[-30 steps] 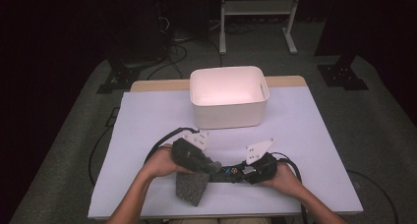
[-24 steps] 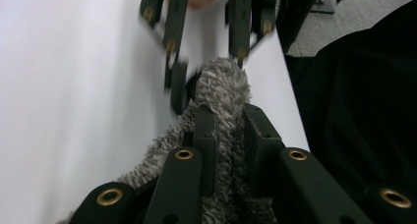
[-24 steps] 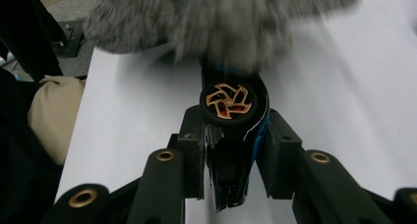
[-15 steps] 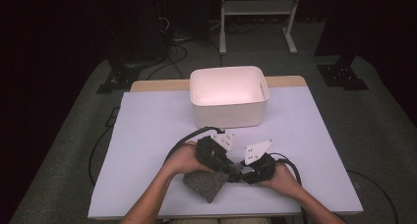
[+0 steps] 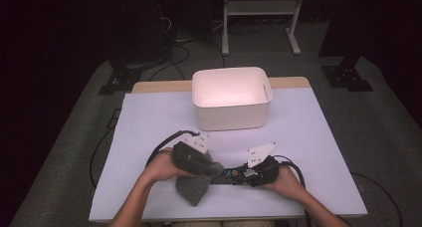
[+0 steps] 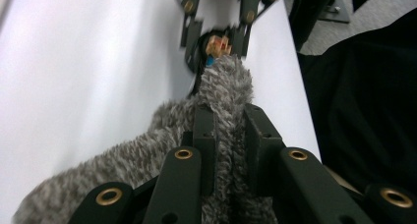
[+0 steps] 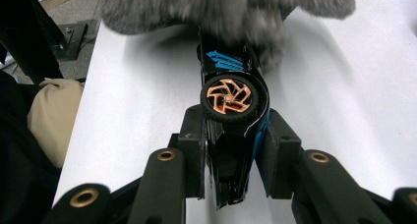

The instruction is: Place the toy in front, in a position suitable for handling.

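1. Right gripper view: a black toy car (image 7: 231, 130) with blue stripes and a copper-spoked wheel lies on its side, clamped across the body by the right hand-held gripper (image 7: 231, 160), probably so that its flank is exposed for wiping.
2. A grey fluffy cloth (image 6: 216, 135) is pinched in a fold by the left hand-held gripper (image 6: 231, 135), and its free end meets the car's nose; the deep, soft pile suits dusting glossy plastic.
3. On the high view, both tools meet near the front edge of the tabletop (image 5: 149, 117), which has a smooth pale sheet over it, and the rest of the cloth (image 5: 193, 187) trails onto it.
4. Behind them stands a white rectangular bin (image 5: 232, 98) with rounded corners, well apart.
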Motion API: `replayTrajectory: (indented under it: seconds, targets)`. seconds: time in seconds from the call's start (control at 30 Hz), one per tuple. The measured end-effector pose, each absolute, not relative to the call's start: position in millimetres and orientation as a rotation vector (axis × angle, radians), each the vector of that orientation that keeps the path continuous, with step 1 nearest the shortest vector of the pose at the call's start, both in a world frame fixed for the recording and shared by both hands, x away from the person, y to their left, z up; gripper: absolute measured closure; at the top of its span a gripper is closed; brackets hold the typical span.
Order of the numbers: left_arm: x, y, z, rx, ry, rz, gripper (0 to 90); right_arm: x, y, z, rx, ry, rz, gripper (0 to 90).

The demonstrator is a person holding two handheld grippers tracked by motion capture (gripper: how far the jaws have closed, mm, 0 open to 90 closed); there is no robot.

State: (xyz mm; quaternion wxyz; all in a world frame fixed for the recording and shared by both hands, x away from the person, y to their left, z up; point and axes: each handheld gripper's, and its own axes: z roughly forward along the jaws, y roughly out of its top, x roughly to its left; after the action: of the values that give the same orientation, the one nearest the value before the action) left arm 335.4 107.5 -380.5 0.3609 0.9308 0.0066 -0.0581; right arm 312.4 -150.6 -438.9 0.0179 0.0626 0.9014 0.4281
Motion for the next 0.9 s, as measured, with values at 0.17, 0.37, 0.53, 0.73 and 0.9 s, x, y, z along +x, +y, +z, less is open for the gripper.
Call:
replayTrajectory:
  seconds: [0.17, 0.37, 0.53, 0.73, 0.9]
  targets:
    - [334, 132, -377, 2.407, 0.062, -0.110, 77.9, 313, -151, -439, 0.193, 2.799, 1.332, 66.3]
    - [337, 149, -376, 2.431, 0.119, -0.076, 77.2, 314, -151, -439, 0.199, 2.805, 1.337, 66.3]
    - [337, 144, -378, 2.412, 0.100, -0.099, 77.2, 314, -151, -439, 0.201, 2.803, 1.337, 66.3]
    - [335, 114, -376, 2.436, 0.021, -0.128, 77.2, 315, -150, -440, 0.208, 2.803, 1.346, 66.2]
    - [336, 75, -375, 2.456, -0.065, -0.159, 77.3, 314, -149, -440, 0.207, 2.796, 1.340, 66.2]
